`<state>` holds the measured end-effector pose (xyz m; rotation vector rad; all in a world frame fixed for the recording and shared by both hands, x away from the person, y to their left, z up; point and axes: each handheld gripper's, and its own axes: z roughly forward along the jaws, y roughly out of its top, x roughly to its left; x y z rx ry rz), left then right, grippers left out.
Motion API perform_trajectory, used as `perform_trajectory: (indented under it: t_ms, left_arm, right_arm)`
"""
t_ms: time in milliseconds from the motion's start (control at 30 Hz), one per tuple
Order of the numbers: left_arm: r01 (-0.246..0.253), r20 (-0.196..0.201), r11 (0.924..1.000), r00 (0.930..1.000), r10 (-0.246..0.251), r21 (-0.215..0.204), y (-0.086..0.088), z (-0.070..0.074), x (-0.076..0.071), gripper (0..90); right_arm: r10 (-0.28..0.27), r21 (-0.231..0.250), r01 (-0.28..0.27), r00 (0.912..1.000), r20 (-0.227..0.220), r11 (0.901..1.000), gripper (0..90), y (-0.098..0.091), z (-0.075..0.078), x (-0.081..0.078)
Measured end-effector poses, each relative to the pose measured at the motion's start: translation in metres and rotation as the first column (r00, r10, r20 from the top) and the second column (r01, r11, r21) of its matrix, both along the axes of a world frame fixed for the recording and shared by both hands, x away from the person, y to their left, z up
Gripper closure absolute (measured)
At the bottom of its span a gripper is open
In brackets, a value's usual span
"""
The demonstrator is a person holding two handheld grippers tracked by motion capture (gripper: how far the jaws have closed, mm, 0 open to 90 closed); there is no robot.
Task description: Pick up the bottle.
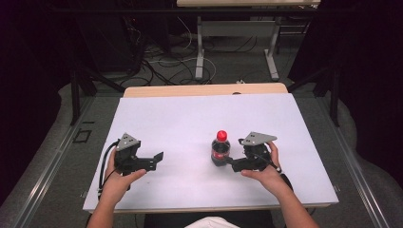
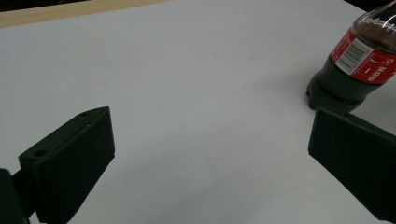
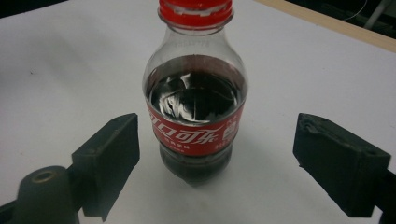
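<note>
A small cola bottle (image 1: pixel 220 148) with a red cap and red label stands upright on the white table top (image 1: pixel 190 118), right of centre. My right gripper (image 1: pixel 229 162) reaches it from the right, held in a hand. In the right gripper view the bottle (image 3: pixel 196 107) stands between the two jaws of the right gripper (image 3: pixel 217 135), with a gap on each side, so the pads are off it. My left gripper (image 1: pixel 157 161) rests at the front left, open and empty. The left gripper view has the bottle (image 2: pixel 359 60) beyond the right jaw of the left gripper (image 2: pixel 210 140).
The white sheet covers a wooden table whose bare edge (image 1: pixel 204 89) shows at the far side. Beyond it are the legs of another table (image 1: pixel 199 52) and loose cables (image 1: pixel 161 66) on the floor. Metal rails run along both sides.
</note>
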<state>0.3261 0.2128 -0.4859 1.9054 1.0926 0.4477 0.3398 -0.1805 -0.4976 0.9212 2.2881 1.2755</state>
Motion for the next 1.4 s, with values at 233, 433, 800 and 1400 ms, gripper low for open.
perform_trajectory:
  t_ms: [233, 433, 800, 1400]
  left_arm:
    - [-0.017, -0.002, 0.9996, 0.9999, 0.017, -0.021, 0.0, 0.0, -0.001, 0.6]
    - [-0.021, -0.012, 0.9997, 0.9997, 0.02, -0.015, 0.004, -0.002, 0.001, 0.6]
    - [-0.033, -0.018, 0.9992, 0.9993, 0.032, -0.021, 0.005, -0.004, 0.001, 0.6]
    - [-0.029, -0.02, 0.9995, 0.9994, 0.029, -0.012, 0.001, -0.007, 0.002, 0.6]
  right_arm:
    - [0.026, -0.016, -0.026, 0.9992, -0.031, 0.9995, 14.7, 0.014, -0.01, 0.01]
    - [0.023, -0.008, -0.024, 0.9982, -0.055, 0.9997, 15.4, 0.023, -0.016, 0.02]
    - [0.043, 0.012, -0.042, 0.9969, -0.065, 0.999, 26.4, 0.028, -0.021, 0.026]
    - [0.028, -0.009, -0.028, 0.9988, -0.04, 0.9996, 29.4, 0.028, -0.018, 0.02]
